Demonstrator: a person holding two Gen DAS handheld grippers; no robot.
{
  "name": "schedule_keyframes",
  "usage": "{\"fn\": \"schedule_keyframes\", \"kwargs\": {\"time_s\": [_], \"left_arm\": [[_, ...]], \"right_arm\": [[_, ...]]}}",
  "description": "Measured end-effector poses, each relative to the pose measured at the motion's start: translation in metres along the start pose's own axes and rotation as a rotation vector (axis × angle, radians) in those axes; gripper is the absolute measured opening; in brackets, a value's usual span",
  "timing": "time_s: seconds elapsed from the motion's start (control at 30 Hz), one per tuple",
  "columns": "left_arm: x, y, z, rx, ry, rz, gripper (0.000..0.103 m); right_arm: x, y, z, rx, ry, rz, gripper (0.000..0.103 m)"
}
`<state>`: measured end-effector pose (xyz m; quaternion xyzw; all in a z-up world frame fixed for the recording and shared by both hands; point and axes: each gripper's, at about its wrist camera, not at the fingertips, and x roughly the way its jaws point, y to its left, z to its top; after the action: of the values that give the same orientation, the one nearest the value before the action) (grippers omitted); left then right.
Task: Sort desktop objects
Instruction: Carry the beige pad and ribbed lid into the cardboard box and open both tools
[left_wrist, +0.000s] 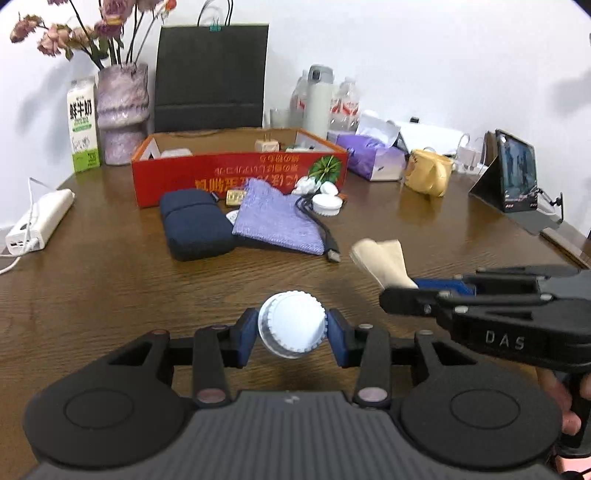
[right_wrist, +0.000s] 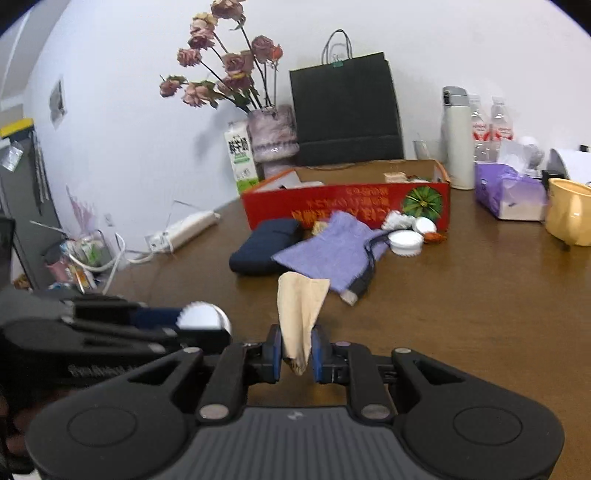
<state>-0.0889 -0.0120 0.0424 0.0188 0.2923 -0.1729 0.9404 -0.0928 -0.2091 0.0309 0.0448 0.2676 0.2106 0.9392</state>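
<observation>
Left gripper (left_wrist: 291, 334): blue pads clamped on a white ribbed jar lid (left_wrist: 291, 325), lower centre of the left wrist view, held above the table. Right gripper (right_wrist: 297, 349): jaws closed on a crumpled beige tissue (right_wrist: 301, 314) standing up from between the pads, lower centre of the right wrist view.

Surface: brown wooden table (left_wrist: 110, 288). Centre of frame: navy pouch (left_wrist: 195, 229), lilac cloth (left_wrist: 280, 221), black cable (left_wrist: 321, 229). Behind these: red cardboard box (left_wrist: 240, 177). Room: white wall, vase of dried roses (left_wrist: 122, 110), upper left.

We are looking low and forward from each wrist across the wooden table (left_wrist: 110, 280), both views sharing the red box (right_wrist: 347, 206).
</observation>
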Motion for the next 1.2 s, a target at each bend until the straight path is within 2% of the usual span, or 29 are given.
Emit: {"fn": "schedule_keyframes", "kwargs": {"time_s": [0.07, 0.2, 0.37, 0.47, 0.57, 0.63, 0.73, 0.8, 0.9, 1.0, 1.1, 1.17, 1.2], "left_arm": [[-0.010, -0.002, -0.004, 0.006, -0.028, -0.004, 0.041], [-0.017, -0.004, -0.012, 0.013, -0.041, 0.023, 0.041], [-0.017, 0.001, -0.002, 0.013, -0.053, 0.037, 0.041], [-0.003, 0.003, 0.027, 0.092, -0.083, 0.072, 0.041], [0.022, 0.016, 0.082, 0.129, -0.098, 0.110, 0.041], [0.039, 0.030, 0.128, 0.116, -0.096, 0.114, 0.042], [0.083, 0.059, 0.197, 0.064, -0.059, 0.111, 0.042], [0.129, 0.082, 0.238, 0.013, 0.015, 0.084, 0.042], [0.204, 0.116, 0.275, -0.078, 0.129, 0.028, 0.042], [0.266, 0.140, 0.291, -0.156, 0.196, 0.062, 0.042], [0.314, 0.155, 0.294, -0.210, 0.271, 0.070, 0.042], [0.334, 0.161, 0.295, -0.254, 0.311, 0.058, 0.043], [0.339, 0.164, 0.295, -0.269, 0.313, 0.054, 0.048]], "right_arm": [[-0.009, 0.003, -0.004, 0.001, -0.013, -0.011, 0.015], [-0.028, 0.016, -0.008, -0.049, -0.126, 0.004, 0.015], [-0.024, 0.020, -0.003, -0.056, -0.113, 0.017, 0.015], [-0.016, 0.011, 0.022, -0.007, -0.089, 0.027, 0.015], [-0.001, -0.002, 0.084, 0.000, -0.088, 0.076, 0.015], [0.015, -0.009, 0.124, -0.042, -0.113, 0.042, 0.015], [0.058, -0.026, 0.188, -0.070, -0.086, -0.020, 0.015], [0.105, -0.041, 0.229, -0.070, -0.003, -0.027, 0.015], [0.185, -0.065, 0.267, -0.048, 0.136, -0.054, 0.015], [0.261, -0.091, 0.283, 0.008, 0.261, -0.101, 0.015], [0.320, -0.112, 0.288, 0.078, 0.377, -0.087, 0.015], [0.348, -0.117, 0.287, 0.060, 0.428, -0.140, 0.019], [0.360, -0.117, 0.288, 0.027, 0.453, -0.182, 0.023]]}}
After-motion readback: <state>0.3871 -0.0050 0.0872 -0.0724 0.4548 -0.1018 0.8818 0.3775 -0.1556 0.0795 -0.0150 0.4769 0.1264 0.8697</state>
